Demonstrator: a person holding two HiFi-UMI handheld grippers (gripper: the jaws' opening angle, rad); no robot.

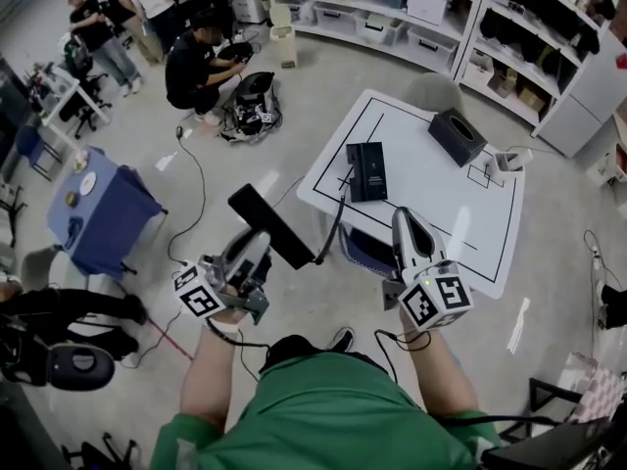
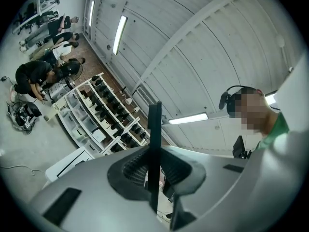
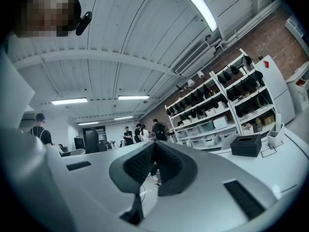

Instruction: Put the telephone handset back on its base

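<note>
A long black telephone handset [image 1: 277, 227] is clamped in my left gripper [image 1: 257, 243], off the table's near-left corner and above the floor. In the left gripper view the handset [image 2: 154, 124] stands edge-on between the two pads. Its cord [image 1: 334, 225] runs up to the black base [image 1: 366, 170], which lies flat on the left part of the white table [image 1: 470, 228]. My right gripper [image 1: 403, 215] hovers over the table's near edge, right of the base. Its jaws [image 3: 154, 159] are together with nothing between them.
A black tissue box [image 1: 457, 135] [image 3: 246, 145] and a small white holder [image 1: 509, 159] sit at the table's far side. A blue-draped table [image 1: 103, 209] stands left, with cables on the floor. People crouch and stand at the back left; shelves line the far wall.
</note>
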